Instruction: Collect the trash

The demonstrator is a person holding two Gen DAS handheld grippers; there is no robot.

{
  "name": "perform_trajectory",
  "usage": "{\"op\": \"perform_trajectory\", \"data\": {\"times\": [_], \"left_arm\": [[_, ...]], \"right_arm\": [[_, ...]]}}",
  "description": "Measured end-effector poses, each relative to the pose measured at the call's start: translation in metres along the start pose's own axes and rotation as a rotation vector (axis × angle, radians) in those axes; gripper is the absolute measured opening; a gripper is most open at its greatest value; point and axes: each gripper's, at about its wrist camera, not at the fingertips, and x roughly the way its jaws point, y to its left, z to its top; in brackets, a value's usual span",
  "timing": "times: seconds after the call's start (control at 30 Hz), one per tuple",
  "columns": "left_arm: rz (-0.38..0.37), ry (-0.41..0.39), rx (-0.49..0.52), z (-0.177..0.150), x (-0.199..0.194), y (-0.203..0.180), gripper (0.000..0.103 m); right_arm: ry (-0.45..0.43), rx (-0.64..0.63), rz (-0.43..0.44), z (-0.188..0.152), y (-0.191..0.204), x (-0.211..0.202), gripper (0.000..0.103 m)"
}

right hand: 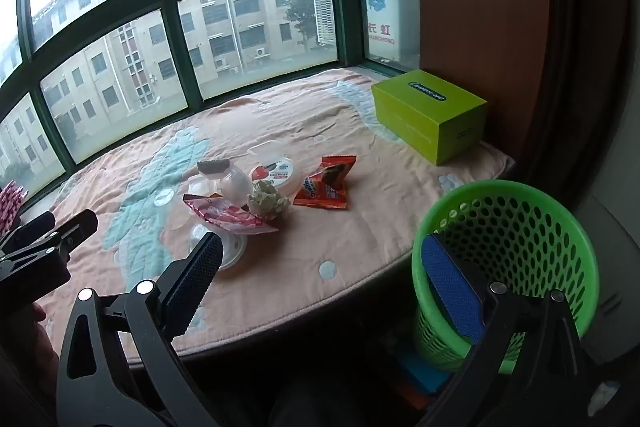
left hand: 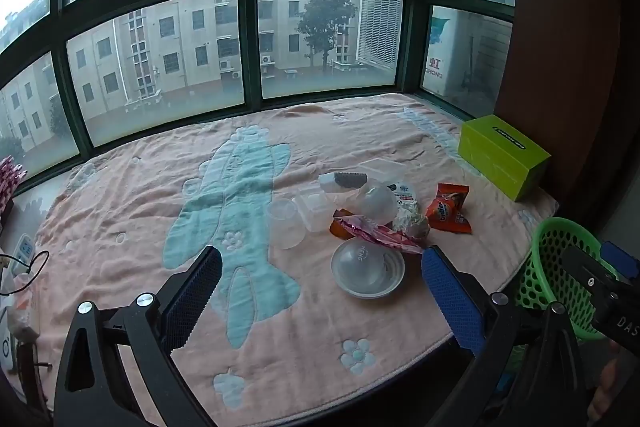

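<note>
Hovering wide open and empty, both grippers' jaws could knock the bowl (left hand: 367, 273) ahead, scattering wrappers (left hand: 380, 233).

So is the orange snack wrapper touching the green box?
Apart. The right wrist view shows bare pink blanket between the orange snack wrapper and the green box.

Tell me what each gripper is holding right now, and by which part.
Nothing is held. The left gripper and right gripper both stand wide open with empty jaws, short of the trash pile on the blanket.
</note>
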Motion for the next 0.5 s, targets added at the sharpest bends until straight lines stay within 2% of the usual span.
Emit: {"op": "perform_trajectory", "data": {"times": [0.5], "left_arm": [[-0.004, 0.008, -0.005, -0.0016, 0.0009, 0.0000, 0.097]], "right_arm": [[-0.001, 0.000, -0.006, -0.0006, -0.0011, -0.0013, 0.098]]}}
